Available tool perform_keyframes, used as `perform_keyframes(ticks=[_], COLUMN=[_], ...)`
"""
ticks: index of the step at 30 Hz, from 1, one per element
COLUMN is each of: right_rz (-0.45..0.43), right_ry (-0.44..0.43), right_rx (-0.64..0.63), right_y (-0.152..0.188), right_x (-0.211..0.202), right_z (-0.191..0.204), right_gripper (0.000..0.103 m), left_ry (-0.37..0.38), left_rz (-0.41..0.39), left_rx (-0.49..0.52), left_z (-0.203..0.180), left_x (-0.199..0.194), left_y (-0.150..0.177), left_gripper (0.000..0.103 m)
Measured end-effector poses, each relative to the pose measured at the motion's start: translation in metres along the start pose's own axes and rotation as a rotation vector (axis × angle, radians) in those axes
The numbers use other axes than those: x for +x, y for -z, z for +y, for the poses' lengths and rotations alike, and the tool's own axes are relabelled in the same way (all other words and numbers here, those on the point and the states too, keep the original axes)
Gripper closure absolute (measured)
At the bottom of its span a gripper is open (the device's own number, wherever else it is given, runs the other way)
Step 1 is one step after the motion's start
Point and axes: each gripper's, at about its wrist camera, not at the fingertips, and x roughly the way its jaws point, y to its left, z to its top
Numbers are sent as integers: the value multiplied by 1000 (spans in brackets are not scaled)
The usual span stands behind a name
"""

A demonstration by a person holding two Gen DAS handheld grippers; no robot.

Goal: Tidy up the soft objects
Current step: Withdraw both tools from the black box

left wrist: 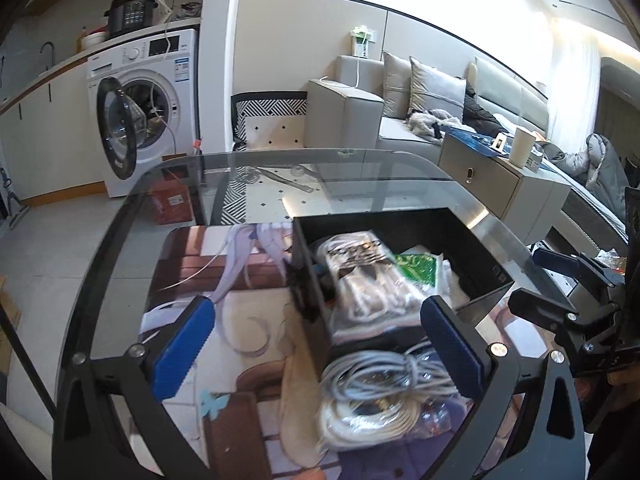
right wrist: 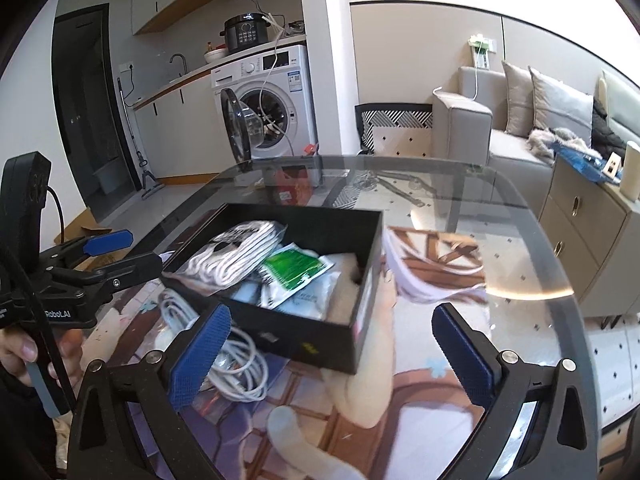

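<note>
Both claws gape wide above a glass table [right wrist: 520,216]; its printed mat [right wrist: 400,420] looks blurred.

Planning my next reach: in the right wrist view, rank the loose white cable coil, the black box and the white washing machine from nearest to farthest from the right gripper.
1. Loose white cable coil, on the mat beside the right gripper's left finger.
2. Black open box, just ahead, centre.
3. White washing machine, across the room, upper left.
</note>
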Motion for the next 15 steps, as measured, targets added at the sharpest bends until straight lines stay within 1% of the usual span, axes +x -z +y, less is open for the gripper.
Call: perform_keyframes(ticks=[6,10,15], right_rz=[31,33,43], right_ry=[6,14,12], right_rx=[17,21,18], right_y=[9,14,17], right_x=[1,-2,-3], right_z=[7,12,17], right_gripper=[1,1,1], left_ry=[-16,-20,-26], left_rz=[-7,-19,-29], left_rx=[-17,-13,-36], left_z=[8,10,19], left_x=[-9,-17,-24], left_y=[8,10,8], left_gripper=[0,0,0])
